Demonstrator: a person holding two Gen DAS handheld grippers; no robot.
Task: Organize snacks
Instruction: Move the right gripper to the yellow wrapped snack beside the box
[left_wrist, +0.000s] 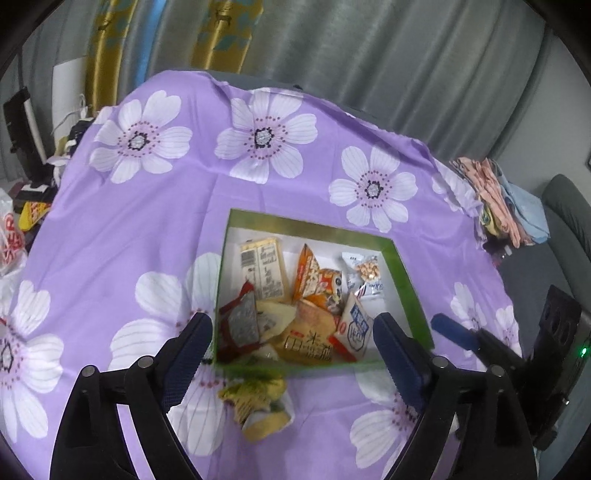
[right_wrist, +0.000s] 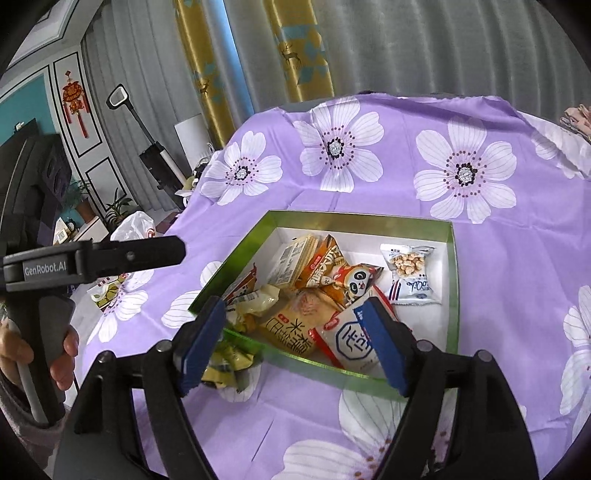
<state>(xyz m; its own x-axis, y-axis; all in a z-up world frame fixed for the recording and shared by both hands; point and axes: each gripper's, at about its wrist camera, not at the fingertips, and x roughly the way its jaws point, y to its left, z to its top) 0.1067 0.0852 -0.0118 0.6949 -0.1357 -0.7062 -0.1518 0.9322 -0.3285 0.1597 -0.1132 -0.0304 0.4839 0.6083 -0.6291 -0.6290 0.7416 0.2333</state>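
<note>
A green-walled box (left_wrist: 406, 273) (right_wrist: 452, 288) sits on the purple flowered cloth and holds several snack packets. Among them are a white peanut packet (left_wrist: 364, 275) (right_wrist: 410, 273), an orange panda packet (right_wrist: 356, 282) and a yellow cracker pack (left_wrist: 264, 271). A crumpled yellow packet (left_wrist: 258, 406) (right_wrist: 225, 362) lies on the cloth outside the box's near wall. My left gripper (left_wrist: 291, 354) is open and empty above the box's near edge. My right gripper (right_wrist: 295, 347) is open and empty over the box's near corner. It shows at the right of the left wrist view (left_wrist: 454, 332).
The purple flowered cloth (left_wrist: 147, 221) (right_wrist: 498, 229) covers the table. Folded clothes (left_wrist: 498, 199) lie at the far right edge. Another small yellow packet (right_wrist: 105, 293) lies on the cloth at left. A white plastic bag (right_wrist: 133, 225) and a floor cleaner (right_wrist: 155, 151) stand beyond the table.
</note>
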